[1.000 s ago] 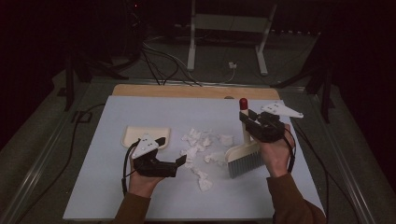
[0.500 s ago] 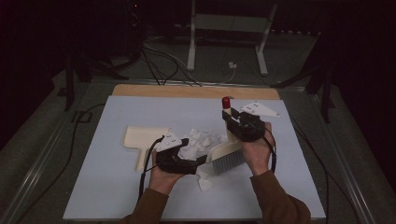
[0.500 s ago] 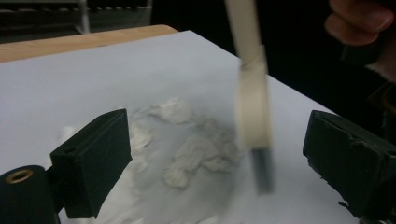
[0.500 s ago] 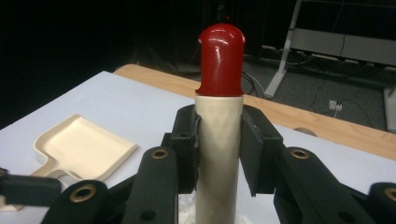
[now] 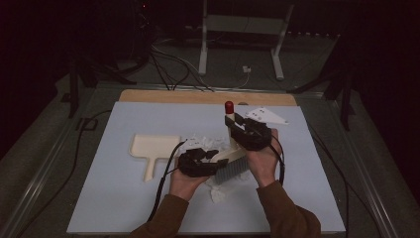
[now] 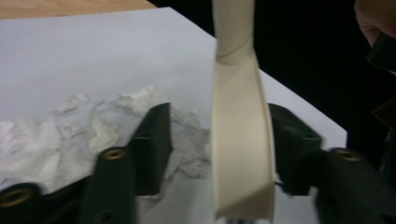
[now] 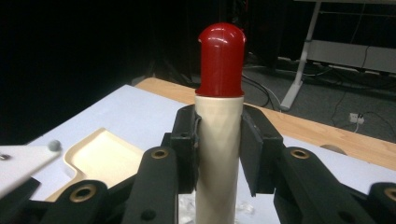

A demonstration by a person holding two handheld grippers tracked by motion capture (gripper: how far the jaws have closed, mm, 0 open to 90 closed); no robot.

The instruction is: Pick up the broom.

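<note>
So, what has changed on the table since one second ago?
The right tongs carried the cream, red-capped brush leftward into the crumpled white paper scraps. The left tongs moved right, closing around the brush head. The cream plastic dustpan stayed put.

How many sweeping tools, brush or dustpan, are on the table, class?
2. The brush is at mid-table over the paper scraps, its handle in the right hand-held gripper; the dustpan lies flat to its left. None looks hidden.
</note>
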